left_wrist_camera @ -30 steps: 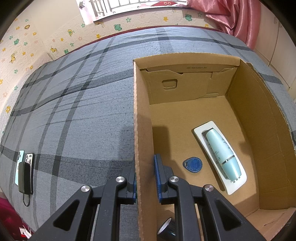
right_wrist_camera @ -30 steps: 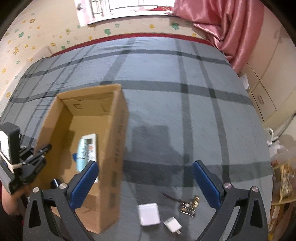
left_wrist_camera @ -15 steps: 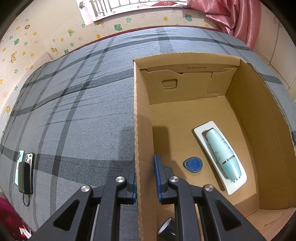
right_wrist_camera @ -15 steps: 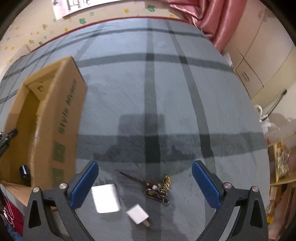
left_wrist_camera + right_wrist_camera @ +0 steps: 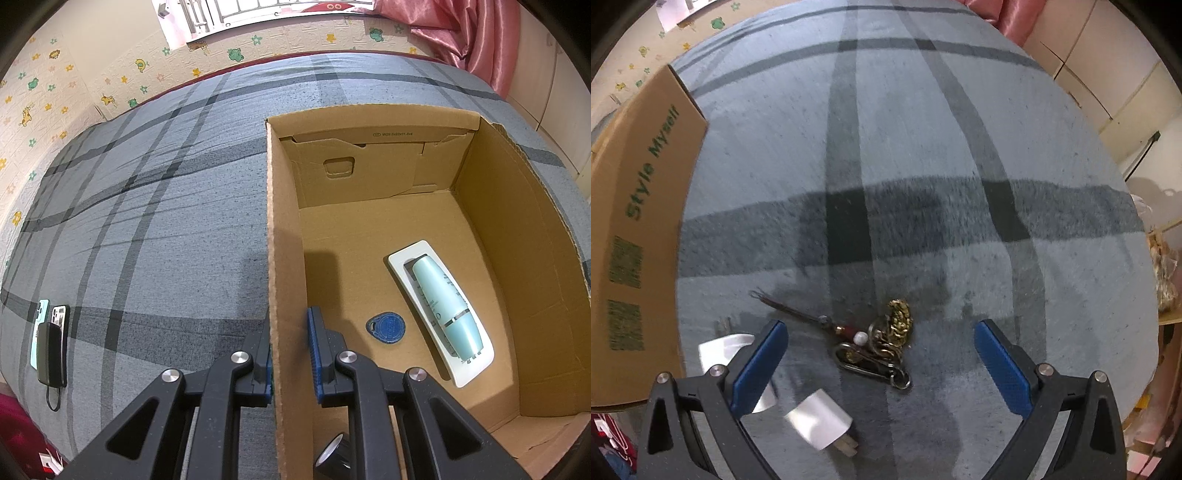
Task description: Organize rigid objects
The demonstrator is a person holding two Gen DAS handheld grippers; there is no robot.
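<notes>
Key bunch (image 5: 877, 349) is lying on the grey plaid bedspread (image 5: 923, 166), between the wide-open jaws of the right gripper (image 5: 881, 362), not touched. A second ago that gripper was framing the box and the chargers from higher up; now it is sitting lower and centred over the keys, so they look like the next pick. Small white plug (image 5: 822, 424) is lying just below the keys; a larger white charger (image 5: 720, 350) is partly hidden behind the left blue pad.

Cardboard box (image 5: 284, 258) is standing to the left, near the larger charger. Left gripper (image 5: 290, 354) is clenching the box's near wall, unchanged, steadying it. Already inside: teal bottle (image 5: 447, 306) on a white tray (image 5: 399, 258), blue tag (image 5: 386, 326), a dark round thing at the bottom edge.

Room: bedspread is open beyond the keys and to the right. Box floor is bare at the far end. The trailing tassel may drag on lifting.
</notes>
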